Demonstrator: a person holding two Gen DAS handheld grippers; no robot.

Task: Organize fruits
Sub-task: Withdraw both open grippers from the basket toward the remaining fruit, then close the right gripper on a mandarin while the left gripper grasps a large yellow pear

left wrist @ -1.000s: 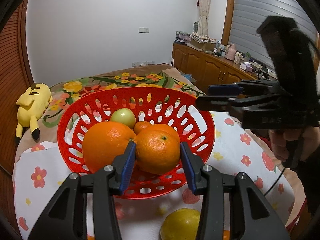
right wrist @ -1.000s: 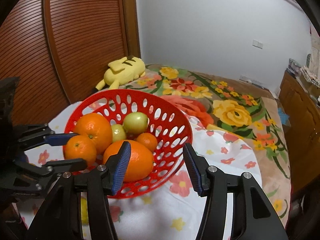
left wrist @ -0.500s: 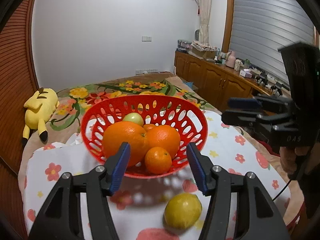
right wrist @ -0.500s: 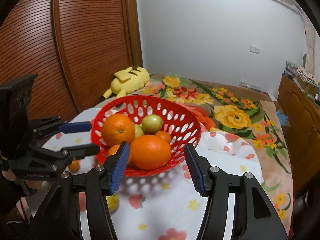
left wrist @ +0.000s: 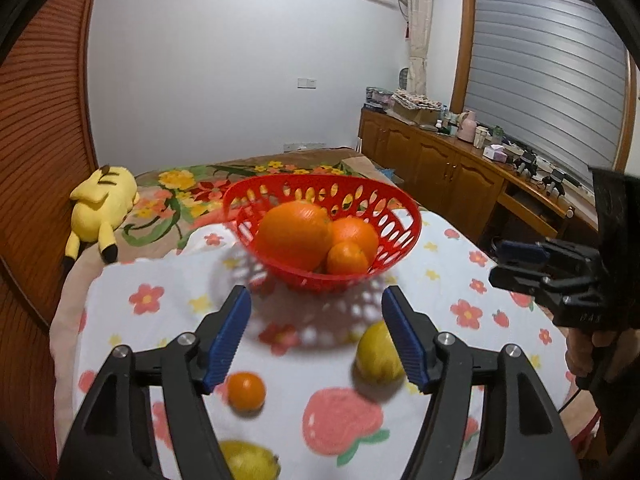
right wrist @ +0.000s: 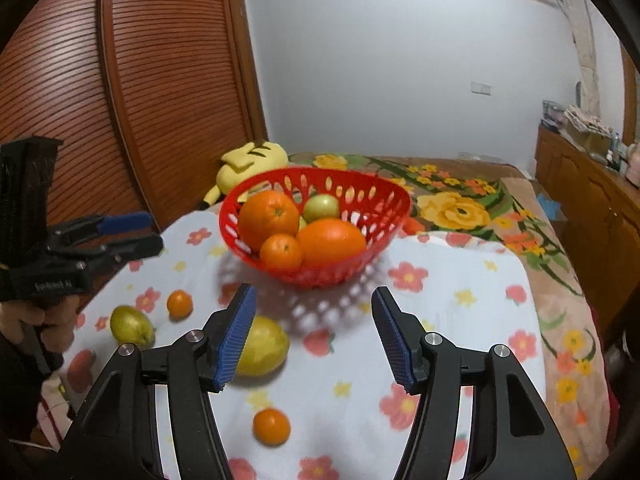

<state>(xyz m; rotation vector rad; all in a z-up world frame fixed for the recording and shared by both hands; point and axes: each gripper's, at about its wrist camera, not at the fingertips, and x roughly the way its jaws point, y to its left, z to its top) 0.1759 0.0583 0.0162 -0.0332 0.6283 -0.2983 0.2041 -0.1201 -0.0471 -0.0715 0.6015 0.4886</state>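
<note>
Red basket (right wrist: pixel 394 204) amid loose fruit

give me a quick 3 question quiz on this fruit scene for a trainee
1. True or false: the red basket holds only oranges.
2. How many fruits lie loose on the flowered cloth in the right wrist view?
A. two
B. four
C. six
3. Fill in: the yellow plush toy lies on the ____ beyond the cloth.

Key:
1. False: a green fruit sits among the oranges.
2. B: two lemons and two small oranges.
3. Bed.
</note>
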